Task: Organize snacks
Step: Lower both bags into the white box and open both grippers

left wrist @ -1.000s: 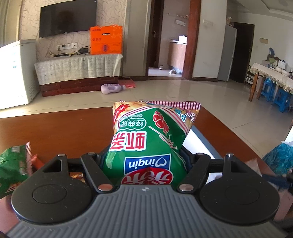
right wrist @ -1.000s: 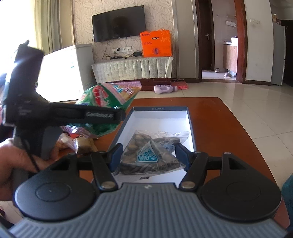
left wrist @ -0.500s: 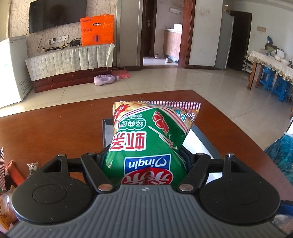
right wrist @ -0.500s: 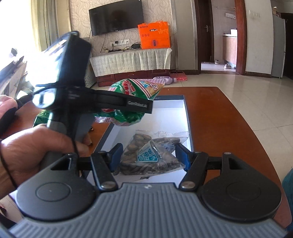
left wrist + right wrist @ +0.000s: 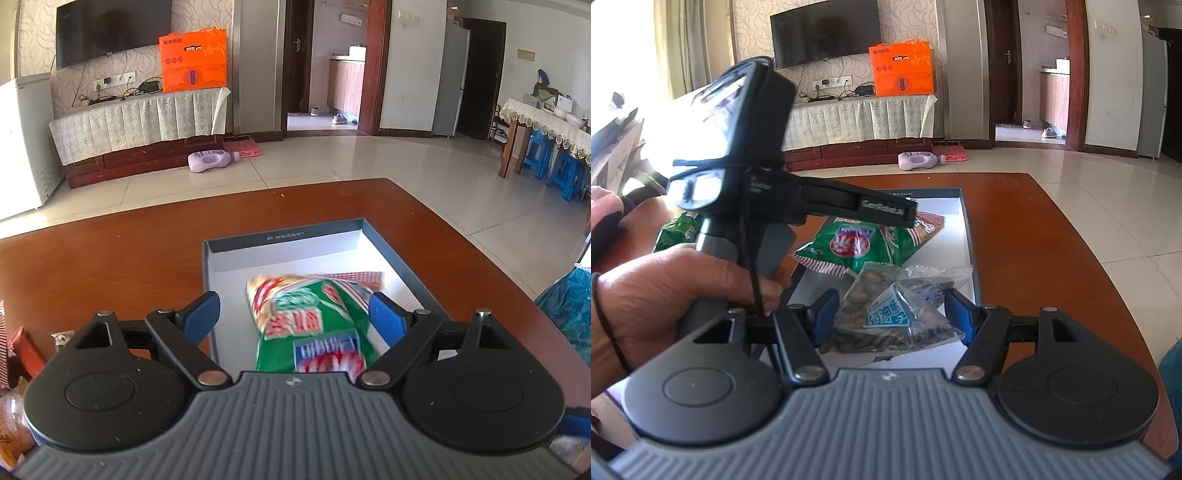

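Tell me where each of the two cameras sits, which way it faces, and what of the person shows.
Left wrist: on the left gripper, facing down over the box; jaws opening, clear of the green snack bag; no hand visible.
Right wrist: on the right gripper, pads flanking the seed bag; the left hand shows.
Shared: box, green bag, television.

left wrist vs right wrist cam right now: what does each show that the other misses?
Left wrist only: the dining table with blue stools, and the left gripper opening, its blue pads clear of the green snack bag.

Right wrist only: the person's hand holding the left gripper's handle, and the clear bag of dark seeds between the right gripper pads.

Both: the white-floored grey box on the brown wooden table, the green bag inside it, and the orange box.
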Action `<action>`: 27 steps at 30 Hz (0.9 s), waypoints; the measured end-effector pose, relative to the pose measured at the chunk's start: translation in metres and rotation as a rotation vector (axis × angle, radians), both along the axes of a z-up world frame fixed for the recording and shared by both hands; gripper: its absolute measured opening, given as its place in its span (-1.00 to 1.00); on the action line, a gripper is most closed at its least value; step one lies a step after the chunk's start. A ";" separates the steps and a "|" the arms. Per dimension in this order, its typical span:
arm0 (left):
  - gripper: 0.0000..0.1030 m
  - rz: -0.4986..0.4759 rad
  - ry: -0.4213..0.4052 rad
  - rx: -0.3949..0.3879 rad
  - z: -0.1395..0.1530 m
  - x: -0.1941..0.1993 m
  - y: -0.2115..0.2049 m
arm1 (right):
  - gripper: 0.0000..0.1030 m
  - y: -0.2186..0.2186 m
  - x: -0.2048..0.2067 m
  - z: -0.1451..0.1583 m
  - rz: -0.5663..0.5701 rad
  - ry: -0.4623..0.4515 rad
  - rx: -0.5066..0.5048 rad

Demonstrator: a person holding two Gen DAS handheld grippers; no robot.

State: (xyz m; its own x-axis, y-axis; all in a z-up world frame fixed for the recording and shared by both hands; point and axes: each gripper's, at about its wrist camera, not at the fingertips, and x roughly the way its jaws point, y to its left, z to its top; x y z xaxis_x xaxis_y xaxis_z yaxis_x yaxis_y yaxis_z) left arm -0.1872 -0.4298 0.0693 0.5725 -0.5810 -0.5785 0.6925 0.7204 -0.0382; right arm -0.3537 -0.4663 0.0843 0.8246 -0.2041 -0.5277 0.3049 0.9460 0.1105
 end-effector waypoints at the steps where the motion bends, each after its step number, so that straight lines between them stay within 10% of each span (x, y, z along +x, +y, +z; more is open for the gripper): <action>1: 0.75 0.003 -0.004 -0.002 0.001 0.001 0.004 | 0.28 -0.001 0.001 0.000 -0.003 -0.001 0.000; 27: 0.84 0.088 -0.087 -0.034 0.036 -0.031 0.129 | 0.29 0.014 0.034 -0.017 -0.020 0.038 -0.009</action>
